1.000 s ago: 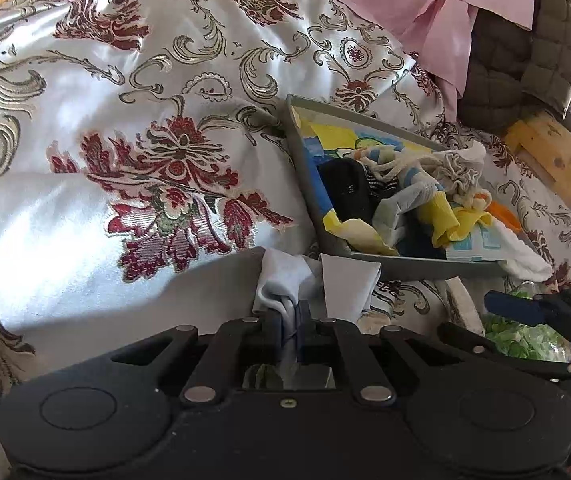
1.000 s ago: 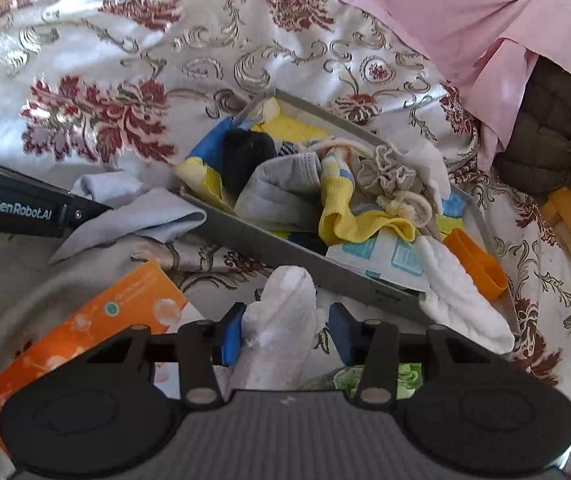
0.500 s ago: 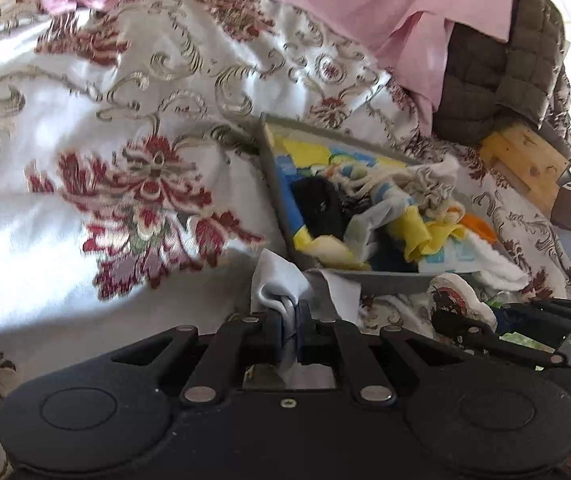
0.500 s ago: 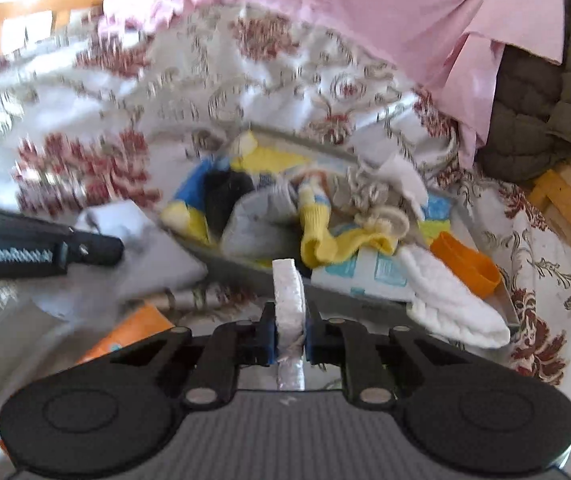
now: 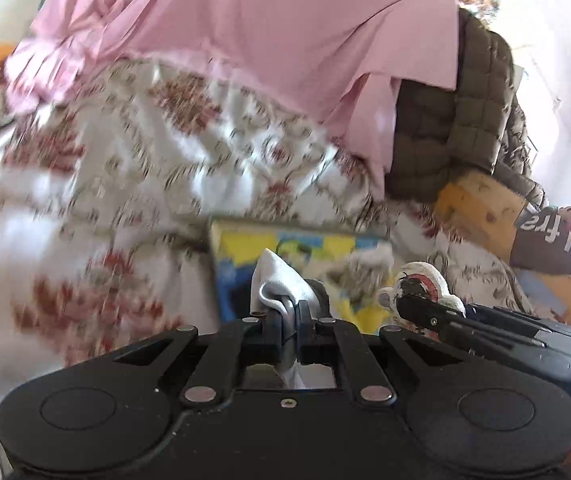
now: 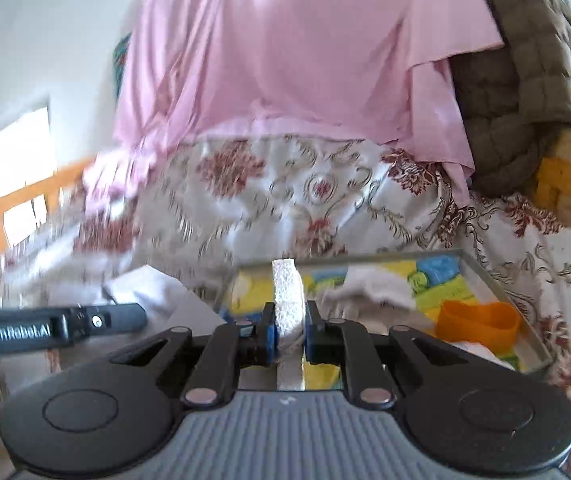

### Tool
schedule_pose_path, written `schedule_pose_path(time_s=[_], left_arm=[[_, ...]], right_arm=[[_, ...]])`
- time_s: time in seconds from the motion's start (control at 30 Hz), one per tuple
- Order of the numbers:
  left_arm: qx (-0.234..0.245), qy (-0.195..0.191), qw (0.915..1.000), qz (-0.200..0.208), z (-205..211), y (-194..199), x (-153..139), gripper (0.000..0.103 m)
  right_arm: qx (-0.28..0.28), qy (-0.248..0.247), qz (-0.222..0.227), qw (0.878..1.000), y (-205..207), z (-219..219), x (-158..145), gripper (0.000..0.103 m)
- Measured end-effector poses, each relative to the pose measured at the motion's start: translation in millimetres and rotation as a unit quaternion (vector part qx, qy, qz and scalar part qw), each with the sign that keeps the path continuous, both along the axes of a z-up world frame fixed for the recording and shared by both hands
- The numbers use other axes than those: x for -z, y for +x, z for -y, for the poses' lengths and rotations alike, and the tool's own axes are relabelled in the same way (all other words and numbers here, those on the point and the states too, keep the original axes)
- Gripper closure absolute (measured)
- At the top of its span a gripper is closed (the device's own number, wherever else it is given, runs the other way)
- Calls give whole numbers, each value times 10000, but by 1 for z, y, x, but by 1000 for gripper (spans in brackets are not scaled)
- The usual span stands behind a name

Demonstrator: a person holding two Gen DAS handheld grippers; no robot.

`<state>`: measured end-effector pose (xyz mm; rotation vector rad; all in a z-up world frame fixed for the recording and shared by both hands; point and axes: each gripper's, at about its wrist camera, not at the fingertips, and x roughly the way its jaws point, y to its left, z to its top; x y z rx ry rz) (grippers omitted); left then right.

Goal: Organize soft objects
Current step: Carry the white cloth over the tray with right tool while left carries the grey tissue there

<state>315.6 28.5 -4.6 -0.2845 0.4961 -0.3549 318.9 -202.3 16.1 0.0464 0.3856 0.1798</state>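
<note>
Flowered bedding [image 6: 325, 184] carries a tray [image 6: 497, 280] at twelve o'clock; left gripper [image 5: 291, 316] clenches a grey cloth [image 5: 275, 284], right gripper [image 6: 289, 326] a white sock [image 6: 286, 296], apparently for dropping in.

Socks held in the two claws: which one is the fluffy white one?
The white sock in the right claw: thick and nubbly. The left claw pinches a smooth, thin grey sock.

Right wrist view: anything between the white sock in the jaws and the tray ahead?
Nothing visible does. The right gripper is shut on the white sock, and the tray lies just beyond it. Inside sit a white cloth and an orange item. The left gripper is off to the side.
</note>
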Motion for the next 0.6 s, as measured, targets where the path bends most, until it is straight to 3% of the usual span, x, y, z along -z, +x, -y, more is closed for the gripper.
schedule_pose_path(time_s=[0.23, 0.43, 0.6], left_arm=[[241, 173, 9986, 443, 37, 70, -21, 97], [401, 10, 9992, 59, 66, 126, -5, 97], [462, 188, 9984, -253, 88, 151, 11, 97]], right_arm=[[363, 1335, -119, 9903, 60, 49, 0, 89], [783, 2604, -475, 9612, 92, 100, 24, 85], [1138, 2783, -697, 9512, 99, 124, 40, 81]])
